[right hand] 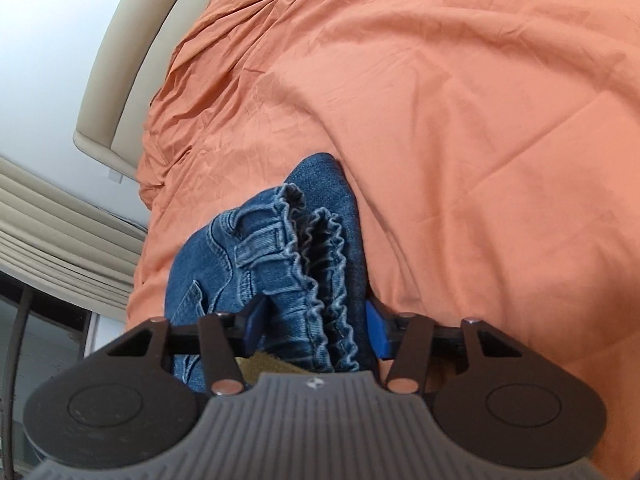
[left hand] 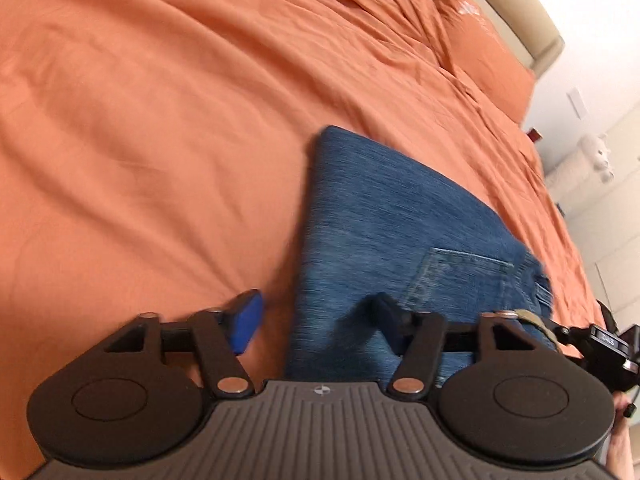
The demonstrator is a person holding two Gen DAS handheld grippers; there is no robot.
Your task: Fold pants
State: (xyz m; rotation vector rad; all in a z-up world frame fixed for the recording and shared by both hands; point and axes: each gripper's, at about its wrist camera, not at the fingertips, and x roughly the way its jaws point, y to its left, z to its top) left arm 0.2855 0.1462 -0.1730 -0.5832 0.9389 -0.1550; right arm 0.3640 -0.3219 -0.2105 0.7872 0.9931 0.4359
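Jeans [left hand: 384,216] look nearly folded on the bed [left hand: 160,120]: my right gripper [right hand: 316,332] clamps the bunched waistband [right hand: 316,240], left gripper [left hand: 320,320] straddles denim with fingers [left hand: 248,320] apart, so I'd lay it flat next.

You can read almost nothing here: only the small black device [left hand: 610,342] just beside the blue denim pants [left hand: 384,216] shows blurred, unreadable characters.

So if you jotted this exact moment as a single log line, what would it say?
stage: folding | item: blue denim pants on orange bedsheet | left gripper: straddles fabric edge, grip unclear | right gripper: around gathered waistband
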